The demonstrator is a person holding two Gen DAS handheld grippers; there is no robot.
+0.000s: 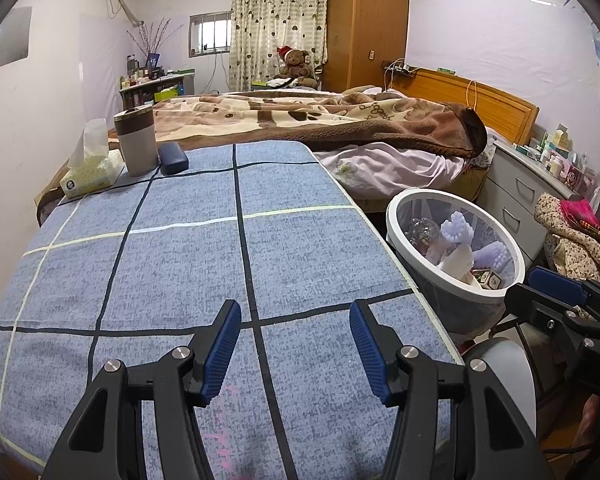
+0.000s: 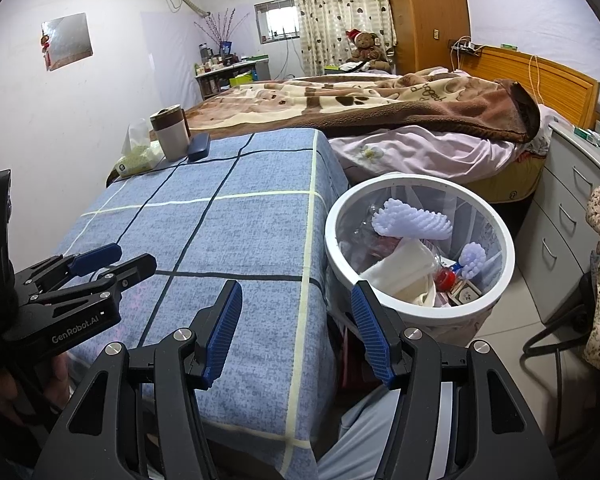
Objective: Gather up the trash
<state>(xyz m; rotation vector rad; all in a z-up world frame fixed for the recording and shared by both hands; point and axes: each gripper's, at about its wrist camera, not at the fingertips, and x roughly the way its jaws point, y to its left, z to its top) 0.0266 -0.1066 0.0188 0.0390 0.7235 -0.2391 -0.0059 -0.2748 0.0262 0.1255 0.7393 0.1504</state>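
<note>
You look close to done. The trash bin (image 2: 420,308), standing on the floor just beside the table's (image 1: 180,248) right edge, already holds the trash (image 2: 410,222): purple foam pieces, a white wrapper, small packets. On the blue checked cloth of that table I see no loose litter; only a tissue pack (image 1: 90,174), a tumbler (image 1: 137,140) and a dark blue case (image 1: 173,158) stand at the far corner from the bin, and those do not read as rubbish. Your left gripper (image 1: 294,346) hovers over the table's near end, jaws spread, empty. Your right gripper (image 2: 296,330) hangs over the table edge next to the bin, likewise spread and holding nothing. What is left, I judge, is a last check.
</note>
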